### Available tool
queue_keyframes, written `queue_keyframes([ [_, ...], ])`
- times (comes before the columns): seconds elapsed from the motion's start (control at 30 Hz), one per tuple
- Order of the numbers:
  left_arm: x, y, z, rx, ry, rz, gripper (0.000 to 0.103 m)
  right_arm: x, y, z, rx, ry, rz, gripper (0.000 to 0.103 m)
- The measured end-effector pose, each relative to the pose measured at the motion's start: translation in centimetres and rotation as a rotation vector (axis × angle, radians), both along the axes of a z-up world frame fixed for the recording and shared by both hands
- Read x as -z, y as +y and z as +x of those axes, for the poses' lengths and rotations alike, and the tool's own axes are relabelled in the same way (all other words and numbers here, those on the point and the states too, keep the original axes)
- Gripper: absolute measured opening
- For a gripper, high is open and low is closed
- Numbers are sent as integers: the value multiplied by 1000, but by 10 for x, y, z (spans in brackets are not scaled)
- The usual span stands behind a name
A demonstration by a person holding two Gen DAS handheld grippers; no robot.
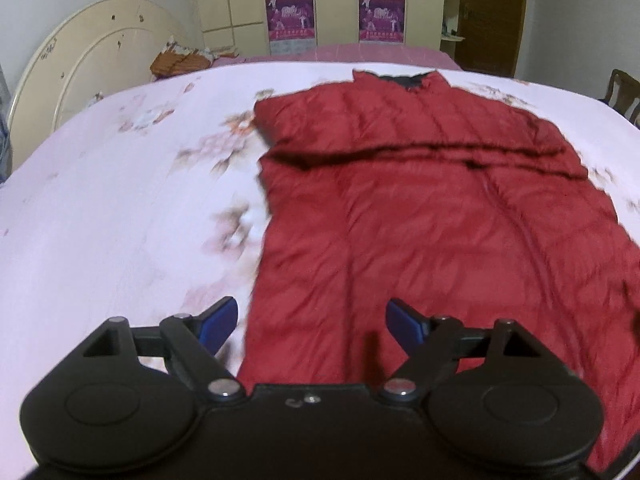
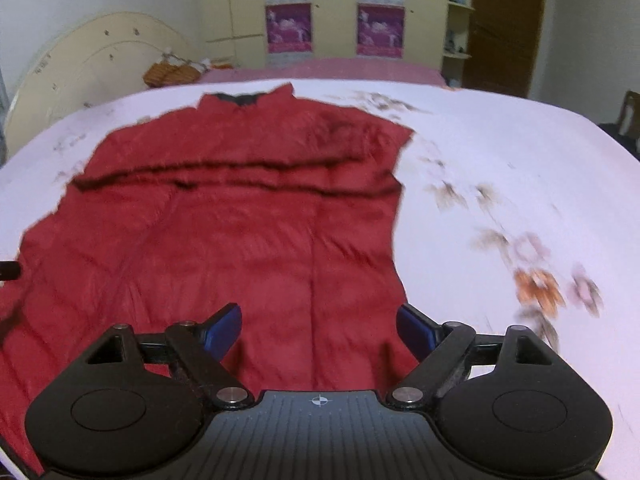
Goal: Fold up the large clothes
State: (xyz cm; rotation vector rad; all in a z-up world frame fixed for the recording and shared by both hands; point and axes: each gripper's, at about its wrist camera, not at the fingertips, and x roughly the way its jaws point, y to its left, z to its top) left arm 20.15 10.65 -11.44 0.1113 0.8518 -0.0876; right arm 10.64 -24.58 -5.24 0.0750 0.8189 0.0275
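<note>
A large red quilted jacket lies flat on a bed with a pale floral sheet, collar at the far end, sleeves folded across the chest. My left gripper is open and empty above the jacket's near left hem. In the right wrist view the same jacket fills the middle and left. My right gripper is open and empty above its near right hem. The sheet shows bare to the right.
A round cream tabletop leans on the wall at the far left. A basket sits beyond the bed. Cupboards with purple posters stand behind. A wooden chair is at the far right.
</note>
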Motion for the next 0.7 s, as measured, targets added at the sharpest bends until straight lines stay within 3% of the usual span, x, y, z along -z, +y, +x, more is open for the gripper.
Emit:
queue_keyframes([
  [0.37, 12, 44, -46, -28, 56, -44, 78, 16, -19, -51, 102, 61, -36, 84],
  [0.7, 25, 53, -68, -31, 89, -120, 66, 29, -36, -82, 152, 96, 16, 84],
])
